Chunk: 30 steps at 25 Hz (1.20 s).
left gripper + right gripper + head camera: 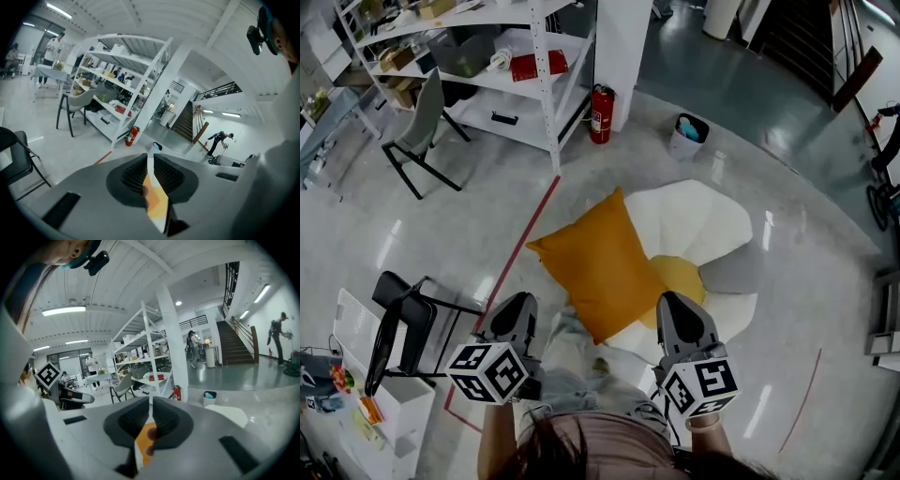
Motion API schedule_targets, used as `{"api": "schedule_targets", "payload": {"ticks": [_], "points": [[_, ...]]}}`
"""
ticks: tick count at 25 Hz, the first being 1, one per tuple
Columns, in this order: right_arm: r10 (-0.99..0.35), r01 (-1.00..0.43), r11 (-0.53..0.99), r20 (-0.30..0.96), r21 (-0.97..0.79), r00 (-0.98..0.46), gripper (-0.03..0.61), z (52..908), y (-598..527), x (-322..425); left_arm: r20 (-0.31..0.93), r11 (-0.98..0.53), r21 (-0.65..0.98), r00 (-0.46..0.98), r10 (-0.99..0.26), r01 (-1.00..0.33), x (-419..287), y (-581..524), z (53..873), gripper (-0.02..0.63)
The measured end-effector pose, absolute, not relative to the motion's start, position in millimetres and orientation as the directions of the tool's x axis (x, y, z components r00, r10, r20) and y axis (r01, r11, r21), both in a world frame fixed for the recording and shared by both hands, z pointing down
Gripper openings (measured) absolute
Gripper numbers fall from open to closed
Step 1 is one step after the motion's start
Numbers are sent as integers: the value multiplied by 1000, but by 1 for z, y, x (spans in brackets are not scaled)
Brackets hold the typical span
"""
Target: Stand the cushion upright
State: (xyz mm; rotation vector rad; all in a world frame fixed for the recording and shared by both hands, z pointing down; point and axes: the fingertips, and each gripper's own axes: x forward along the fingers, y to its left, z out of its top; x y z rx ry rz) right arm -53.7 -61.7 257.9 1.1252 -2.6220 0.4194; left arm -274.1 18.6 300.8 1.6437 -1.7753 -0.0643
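The orange cushion (595,272) lies flat on the floor, not upright. Its right half overlaps a white flower-shaped mat (703,220) and hides part of the mat's yellow centre (680,277). One corner points toward the shelving rack (516,66), and the opposite corner lies between the two grippers.

Only the head view shows the whole cushion. Each gripper view gives just an orange sliver (157,204) (143,439) seen through the gap behind its fingers.

The left gripper (517,305) (151,157) hovers near the cushion's lower left edge, its fingers a narrow slit apart and holding nothing. The right gripper (675,305) (151,401) sits over the yellow centre, its fingers closed together and empty.

A red tape line (530,239) runs along the floor past the cushion's left side. Beyond stand a fire extinguisher (600,114) (133,136) (177,392) and a small bin (687,134) (209,397). The head view alone shows a black folding chair (403,328) beside the left gripper. The right gripper view alone catches the left gripper's marker cube (47,375).
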Motion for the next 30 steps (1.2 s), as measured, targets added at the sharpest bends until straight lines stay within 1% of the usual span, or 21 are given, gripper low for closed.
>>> {"api": "schedule_targets", "payload": {"ticks": [6, 14, 22, 30], "points": [[-643, -736, 660, 392, -152, -658, 20, 282, -117, -91, 500, 241, 489, 42, -865, -839, -317, -25, 329, 40], [-572, -712, 685, 491, -155, -657, 83, 333, -175, -140, 572, 306, 495, 40, -819, -813, -362, -68, 381, 57], [-516, -694, 706, 568, -141, -641, 121, 383, -234, -179, 645, 363, 499, 57, -762, -787, -387, -100, 433, 81], [-486, -700, 700, 624, -143, -613, 141, 436, -282, -203, 703, 397, 492, 84, -707, -775, -397, -123, 482, 95]]}}
